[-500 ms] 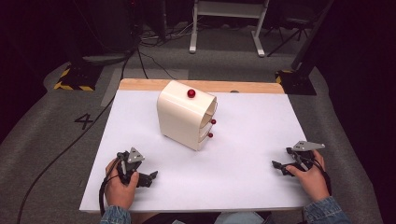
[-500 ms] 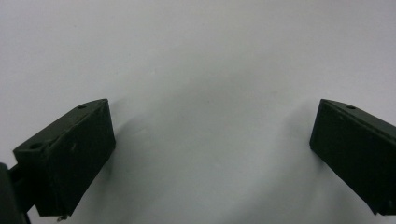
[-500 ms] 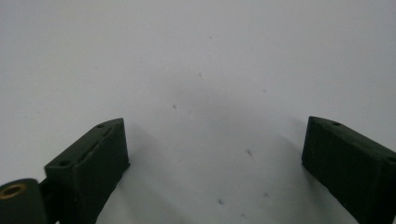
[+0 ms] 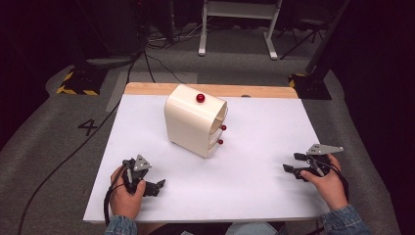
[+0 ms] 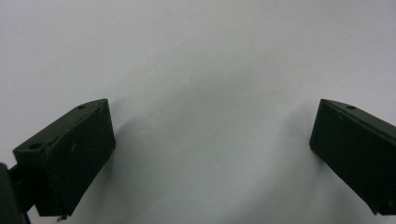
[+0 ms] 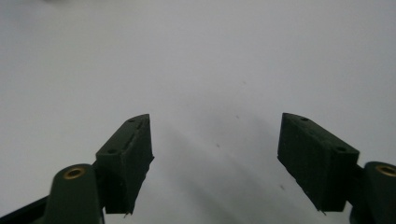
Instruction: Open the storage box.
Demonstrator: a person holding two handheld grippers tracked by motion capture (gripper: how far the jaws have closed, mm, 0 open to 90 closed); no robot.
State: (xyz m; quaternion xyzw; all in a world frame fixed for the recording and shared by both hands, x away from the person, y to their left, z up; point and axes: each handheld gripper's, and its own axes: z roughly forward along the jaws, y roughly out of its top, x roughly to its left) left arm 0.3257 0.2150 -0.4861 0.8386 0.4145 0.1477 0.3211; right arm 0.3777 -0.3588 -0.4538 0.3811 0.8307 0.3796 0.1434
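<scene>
From the high view, a cream box with round corners and little red knobs [image 4: 195, 125] is standing near the back middle of the white surface [image 4: 254, 147]. The left gripper [image 4: 155, 187] and the right gripper [image 4: 292, 164] are sitting low at the front corners, well apart from the box.

In the left gripper view, its jaws are spreading wide over bare white.

In the right gripper view, its jaws are also gaping apart, holding nothing.
</scene>
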